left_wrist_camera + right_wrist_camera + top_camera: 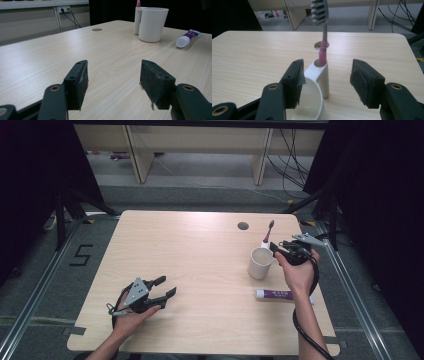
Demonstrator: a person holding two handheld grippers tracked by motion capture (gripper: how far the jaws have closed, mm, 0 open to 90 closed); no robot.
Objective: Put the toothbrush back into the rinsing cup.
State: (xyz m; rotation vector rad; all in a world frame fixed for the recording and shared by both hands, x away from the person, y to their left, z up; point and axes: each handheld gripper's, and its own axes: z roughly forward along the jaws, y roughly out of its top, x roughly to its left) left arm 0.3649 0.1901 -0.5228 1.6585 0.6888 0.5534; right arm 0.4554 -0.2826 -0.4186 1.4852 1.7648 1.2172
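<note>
1. One light wooden table takes up the middle of the high view, with a round cable hole near its far edge at about 1 o'clock from the centre.
2. The left gripper rests low at about 7 o'clock on the table, held in the person's left hand. Its jaws stand wide apart with nothing between them; in the left gripper view they frame bare tabletop.
3. The right gripper is held by the right hand at about 3 o'clock, just beside the cup. Its jaws are spread apart and grip nothing; in the right gripper view the left jaw sits over the cup's rim and the right jaw hangs clear of it.
4. The white cup stands upright at about 3 o'clock, with a tube-shaped holder on its side.
5. The purple and white toothpaste tube lies flat at about 4 o'clock, near the cup on the person's side.
6. The pink and grey toothbrush stands upright in the cup's side holder, bristles at the top.
</note>
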